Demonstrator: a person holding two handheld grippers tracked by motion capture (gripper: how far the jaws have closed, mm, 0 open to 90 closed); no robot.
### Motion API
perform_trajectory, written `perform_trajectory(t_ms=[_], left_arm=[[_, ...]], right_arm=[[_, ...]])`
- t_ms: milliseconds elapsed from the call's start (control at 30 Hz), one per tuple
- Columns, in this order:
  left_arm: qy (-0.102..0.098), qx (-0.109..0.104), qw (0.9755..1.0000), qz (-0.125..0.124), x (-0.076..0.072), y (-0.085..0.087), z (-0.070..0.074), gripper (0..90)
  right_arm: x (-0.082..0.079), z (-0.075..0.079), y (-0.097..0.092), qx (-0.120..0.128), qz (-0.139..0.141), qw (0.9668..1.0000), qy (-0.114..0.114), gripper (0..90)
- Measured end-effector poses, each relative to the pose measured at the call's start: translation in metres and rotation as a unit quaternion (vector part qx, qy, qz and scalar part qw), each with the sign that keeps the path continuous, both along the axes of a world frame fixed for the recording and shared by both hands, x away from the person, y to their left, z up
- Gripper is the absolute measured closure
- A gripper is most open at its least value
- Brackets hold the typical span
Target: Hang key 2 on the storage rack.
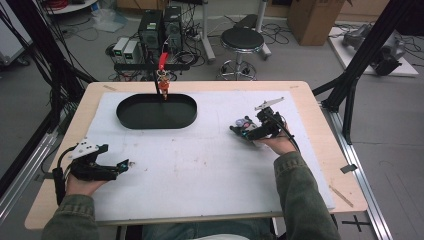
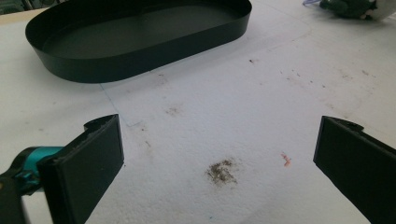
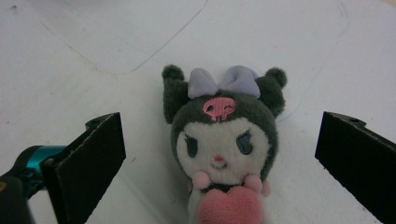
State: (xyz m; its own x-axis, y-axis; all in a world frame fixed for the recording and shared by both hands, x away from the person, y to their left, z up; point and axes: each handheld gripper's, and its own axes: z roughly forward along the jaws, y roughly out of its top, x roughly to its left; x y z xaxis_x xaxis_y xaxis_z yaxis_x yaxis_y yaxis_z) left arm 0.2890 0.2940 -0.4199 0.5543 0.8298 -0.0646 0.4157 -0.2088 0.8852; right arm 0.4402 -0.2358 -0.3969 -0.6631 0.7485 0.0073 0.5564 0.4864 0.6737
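One plush toy (image 3: 224, 149) lies on the white mat (image 1: 200, 165) near the desk's right edge, between the wide-spread jaws of the right gripper (image 1: 243, 128), untouched by either. The left gripper (image 1: 125, 164), jaws equally wide, sits near the left edge holding nothing. One black oval tray (image 1: 156, 111) rests toward the far edge.

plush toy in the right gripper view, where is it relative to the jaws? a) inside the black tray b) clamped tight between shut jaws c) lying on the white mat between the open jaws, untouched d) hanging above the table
c: the plush toy lies on the white mat with a clear gap to each jaw of the open right gripper, and the black tray sits apart from it.
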Motion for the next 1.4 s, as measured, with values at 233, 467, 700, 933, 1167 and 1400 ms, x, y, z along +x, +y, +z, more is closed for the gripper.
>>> perform_trajectory(t_ms=[233, 467, 700, 933, 1167, 1400], left_arm=[[0.000, 0.000, 1.0000, -0.001, 0.000, 0.000, 0.000, 2.0], [0.001, 0.001, 1.0000, -0.002, 0.000, -0.001, 0.000, 2.1], [0.001, 0.002, 1.0000, -0.002, 0.000, -0.001, 0.000, 2.1], [0.002, 0.003, 1.0000, -0.003, 0.000, -0.001, -0.001, 2.1], [0.002, 0.004, 1.0000, -0.003, 0.000, -0.001, -0.001, 2.1], [0.003, 0.004, 1.0000, -0.006, 0.001, -0.001, -0.001, 2.1]], right_arm=[[0.003, -0.007, 0.002, -0.026, -0.001, 0.9996, 0.009, 0.5], [0.006, -0.014, 0.004, -0.057, -0.003, 0.9981, 0.023, 0.6], [0.008, -0.019, 0.007, -0.090, 0.001, 0.9953, 0.036, 6.1], [0.008, -0.022, 0.013, -0.110, 0.012, 0.9922, 0.058, 23.3], [0.007, -0.020, 0.013, -0.113, 0.006, 0.9919, 0.057, 38.1], [0.006, -0.017, 0.011, -0.105, -0.002, 0.9924, 0.064, 45.6]])
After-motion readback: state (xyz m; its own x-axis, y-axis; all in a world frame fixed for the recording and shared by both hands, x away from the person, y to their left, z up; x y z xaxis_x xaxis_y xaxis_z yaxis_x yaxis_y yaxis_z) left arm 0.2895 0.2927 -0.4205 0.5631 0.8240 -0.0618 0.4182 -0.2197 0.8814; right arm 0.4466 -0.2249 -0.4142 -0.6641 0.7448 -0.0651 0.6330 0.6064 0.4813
